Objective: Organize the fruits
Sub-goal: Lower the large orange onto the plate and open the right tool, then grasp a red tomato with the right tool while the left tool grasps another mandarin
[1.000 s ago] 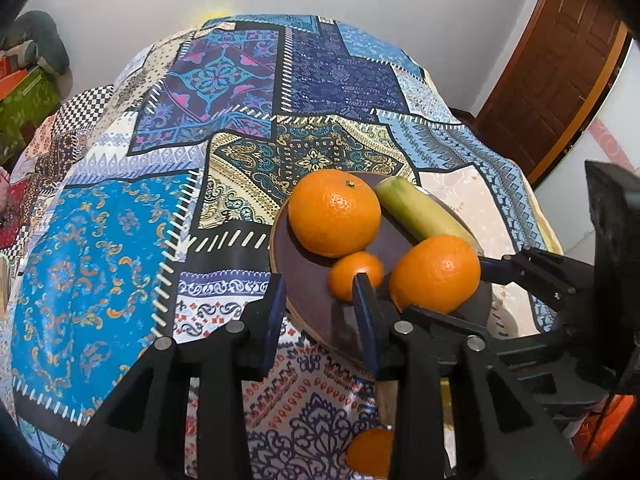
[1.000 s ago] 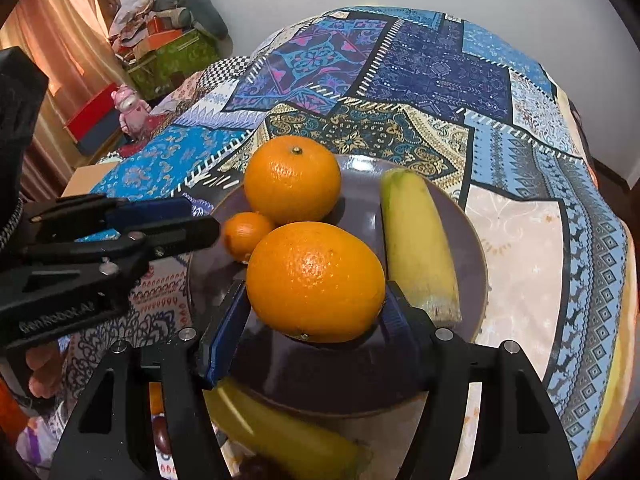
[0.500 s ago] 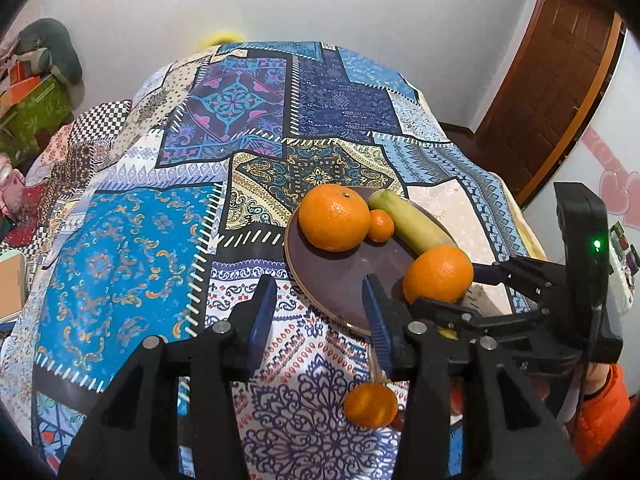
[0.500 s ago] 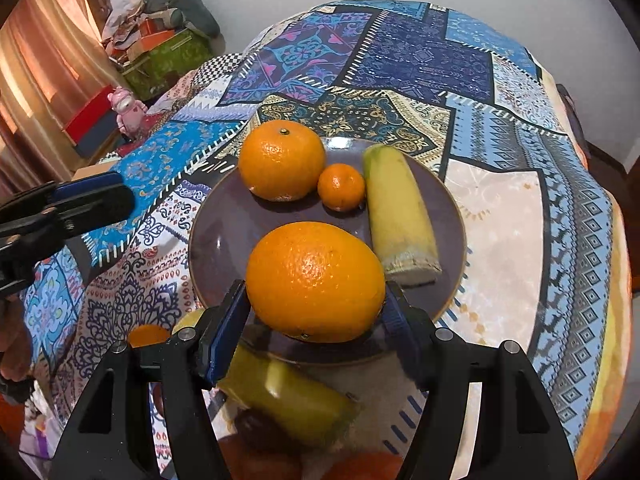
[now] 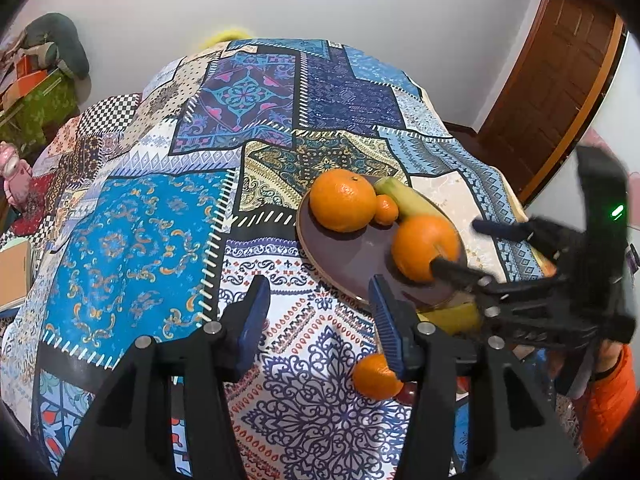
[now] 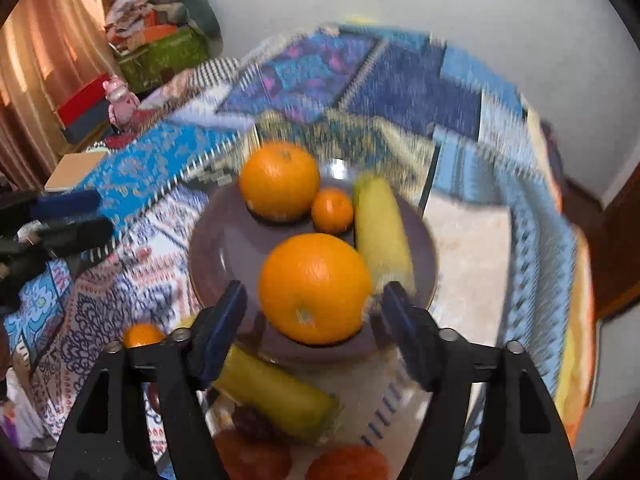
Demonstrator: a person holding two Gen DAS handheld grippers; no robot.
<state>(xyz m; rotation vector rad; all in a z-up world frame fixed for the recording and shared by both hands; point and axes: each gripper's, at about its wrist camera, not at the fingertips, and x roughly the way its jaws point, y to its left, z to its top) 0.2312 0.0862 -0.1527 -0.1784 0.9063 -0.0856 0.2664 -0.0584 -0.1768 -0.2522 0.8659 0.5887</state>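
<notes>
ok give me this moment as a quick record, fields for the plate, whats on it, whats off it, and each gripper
plate: dark plate on patchwork cloth
on plate: far orange, small mandarin, banana, near orange
off plate: second banana, loose mandarin
right gripper: jaws opening, pads clear of the near orange between them
left gripper: jaws opening, nothing between them
</notes>
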